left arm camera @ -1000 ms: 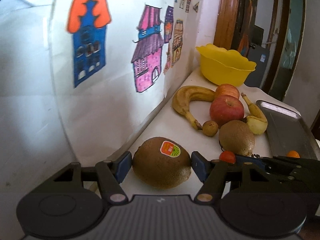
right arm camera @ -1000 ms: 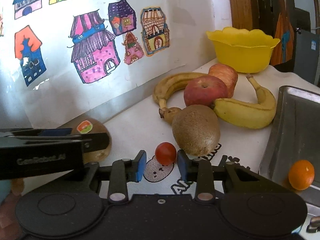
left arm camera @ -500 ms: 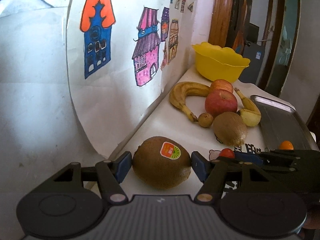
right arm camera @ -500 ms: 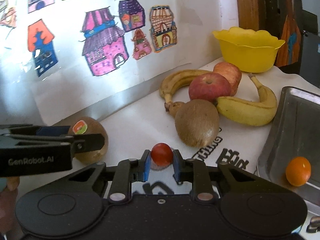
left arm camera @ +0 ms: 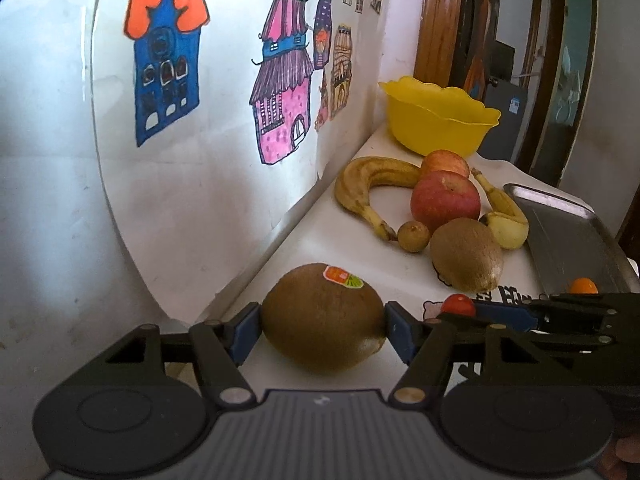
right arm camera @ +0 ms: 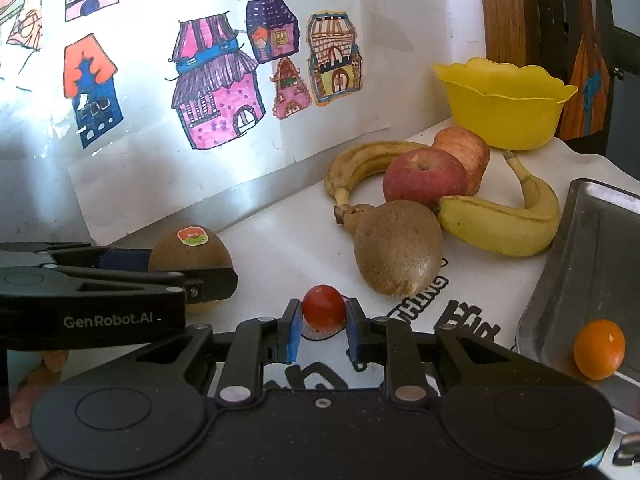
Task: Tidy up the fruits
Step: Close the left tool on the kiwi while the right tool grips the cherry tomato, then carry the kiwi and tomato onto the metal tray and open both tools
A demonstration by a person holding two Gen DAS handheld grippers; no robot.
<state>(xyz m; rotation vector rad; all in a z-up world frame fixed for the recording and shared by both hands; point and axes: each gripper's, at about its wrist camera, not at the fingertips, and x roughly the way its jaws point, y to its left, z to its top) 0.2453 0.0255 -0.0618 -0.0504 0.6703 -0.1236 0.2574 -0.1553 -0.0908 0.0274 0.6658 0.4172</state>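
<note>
In the left wrist view, a stickered kiwi point(left arm camera: 323, 317) is clamped between the blue pads of the left gripper point(left arm camera: 323, 326) over the white tabletop point(left arm camera: 320, 240), close to the wall. In the right wrist view, a cherry tomato point(right arm camera: 323, 307) is pinched between the pressed-in pads of the right gripper point(right arm camera: 323, 330), just right of the kiwi. The remaining fruits are seen beyond, beside a metal tray point(right arm camera: 576, 264).

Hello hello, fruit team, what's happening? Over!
Left gripper shut on stickered kiwi. Right gripper shut on cherry tomato. Metal tray alongside, one orange in it. Path looks clear.
</note>
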